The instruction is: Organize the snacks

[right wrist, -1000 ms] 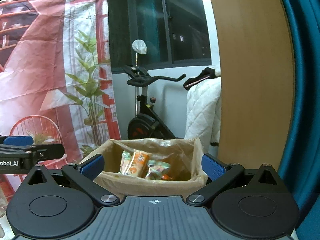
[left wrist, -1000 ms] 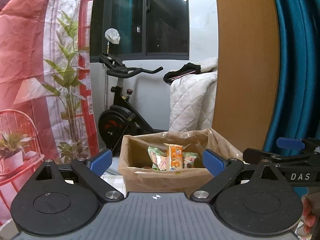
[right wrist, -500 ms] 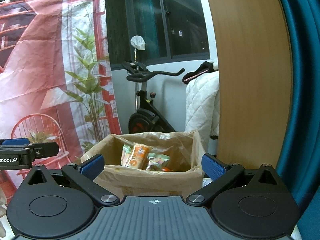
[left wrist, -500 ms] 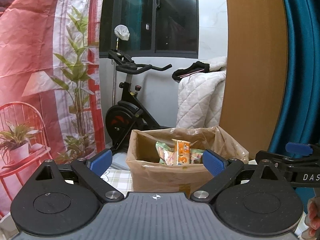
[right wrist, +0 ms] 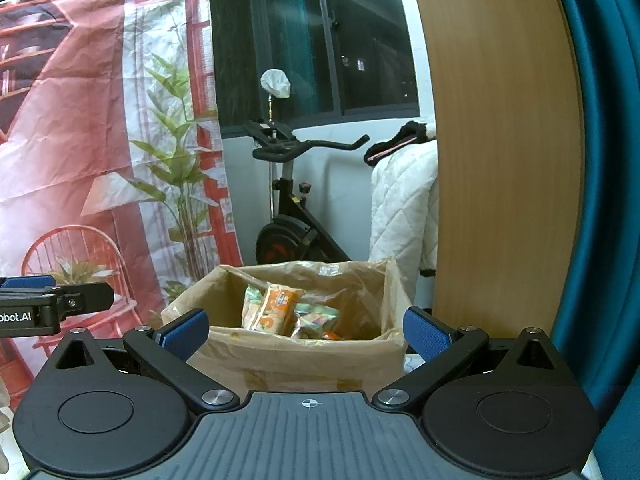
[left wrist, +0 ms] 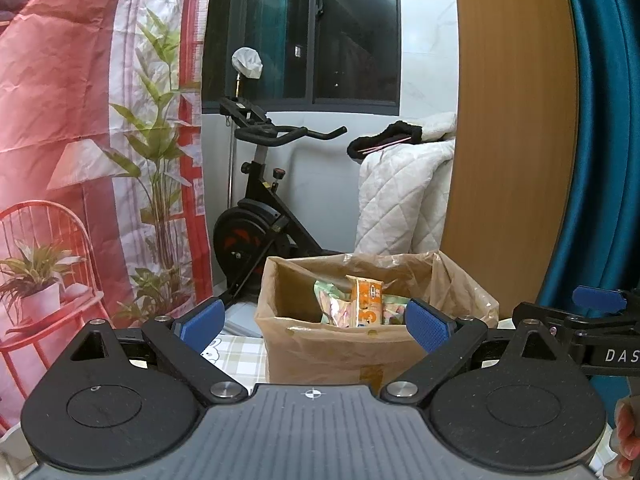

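Both grippers, left gripper (left wrist: 312, 322) and right gripper (right wrist: 306, 330), we hold spread wide and empty. Straight ahead, the lined box (left wrist: 320, 348) holds the snack packets (right wrist: 276, 312) upright, keeping them gathered.

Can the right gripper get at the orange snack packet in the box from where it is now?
Probably yes. The right gripper is open and empty, the cardboard box is open on top, and the orange snack packet stands exposed; only the near box wall lies between them.
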`<act>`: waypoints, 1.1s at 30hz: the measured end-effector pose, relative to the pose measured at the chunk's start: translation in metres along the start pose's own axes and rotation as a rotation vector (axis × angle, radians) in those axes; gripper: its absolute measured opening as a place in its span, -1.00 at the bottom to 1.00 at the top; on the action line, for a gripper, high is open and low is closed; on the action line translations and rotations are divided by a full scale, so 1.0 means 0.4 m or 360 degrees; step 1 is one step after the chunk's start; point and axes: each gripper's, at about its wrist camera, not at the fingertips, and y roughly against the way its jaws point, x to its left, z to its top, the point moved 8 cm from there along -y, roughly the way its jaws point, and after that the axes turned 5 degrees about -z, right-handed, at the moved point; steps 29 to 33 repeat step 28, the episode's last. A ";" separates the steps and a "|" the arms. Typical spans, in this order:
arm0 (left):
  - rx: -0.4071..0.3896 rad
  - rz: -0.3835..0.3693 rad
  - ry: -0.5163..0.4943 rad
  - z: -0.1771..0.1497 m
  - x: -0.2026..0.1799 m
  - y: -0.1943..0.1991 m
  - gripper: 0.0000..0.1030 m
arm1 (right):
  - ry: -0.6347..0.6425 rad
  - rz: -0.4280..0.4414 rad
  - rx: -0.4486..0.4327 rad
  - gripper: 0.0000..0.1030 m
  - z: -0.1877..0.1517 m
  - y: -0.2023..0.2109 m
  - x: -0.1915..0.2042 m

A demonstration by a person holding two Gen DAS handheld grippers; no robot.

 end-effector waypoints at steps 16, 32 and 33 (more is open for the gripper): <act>-0.0002 -0.0003 0.0024 0.007 0.004 0.007 0.91 | 0.0000 0.0003 -0.0002 0.99 0.002 -0.001 -0.001; 0.0008 0.0001 0.0062 0.003 0.008 0.009 0.91 | 0.0002 0.0000 0.0006 0.99 0.000 0.001 -0.003; 0.0008 0.0001 0.0062 0.003 0.008 0.009 0.91 | 0.0002 0.0000 0.0006 0.99 0.000 0.001 -0.003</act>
